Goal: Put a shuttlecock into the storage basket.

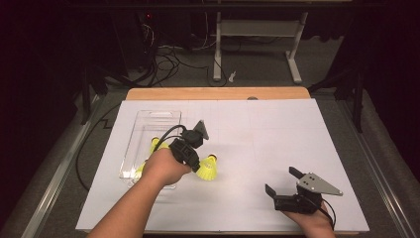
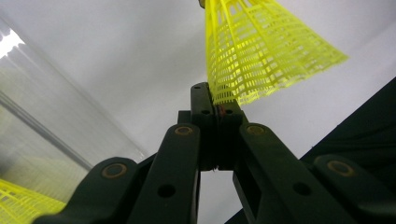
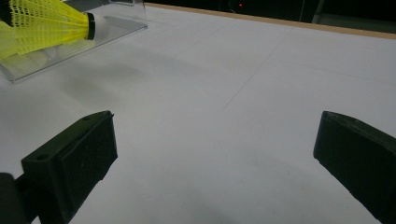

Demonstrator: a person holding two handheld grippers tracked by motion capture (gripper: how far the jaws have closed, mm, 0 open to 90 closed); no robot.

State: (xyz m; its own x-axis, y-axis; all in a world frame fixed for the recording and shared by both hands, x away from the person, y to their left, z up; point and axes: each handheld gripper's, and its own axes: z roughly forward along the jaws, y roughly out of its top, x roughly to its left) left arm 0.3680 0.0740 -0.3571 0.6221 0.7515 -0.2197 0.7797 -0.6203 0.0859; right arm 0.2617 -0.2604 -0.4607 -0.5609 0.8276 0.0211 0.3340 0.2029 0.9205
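My left gripper (image 1: 197,165) is shut on the skirt rim of a yellow plastic shuttlecock (image 1: 208,168), just right of the clear plastic box (image 1: 148,121). In the left gripper view the jaws pinch together (image 2: 215,100) on the mesh edge of the shuttlecock (image 2: 261,51). Seen from the right gripper view, that shuttlecock (image 3: 46,23) hangs a little above the white sheet with its dark cork pointing right. My right gripper (image 1: 282,180) rests near the table's front right, open, with nothing between its jaws (image 3: 215,149).
The clear box holds other yellow shuttlecocks (image 1: 155,145), one of them at the low left of the left gripper view (image 2: 23,205). A white sheet (image 1: 277,134) covers the table. The wooden table edge (image 1: 218,93) runs along the back, with a desk frame and cables on the floor behind it.
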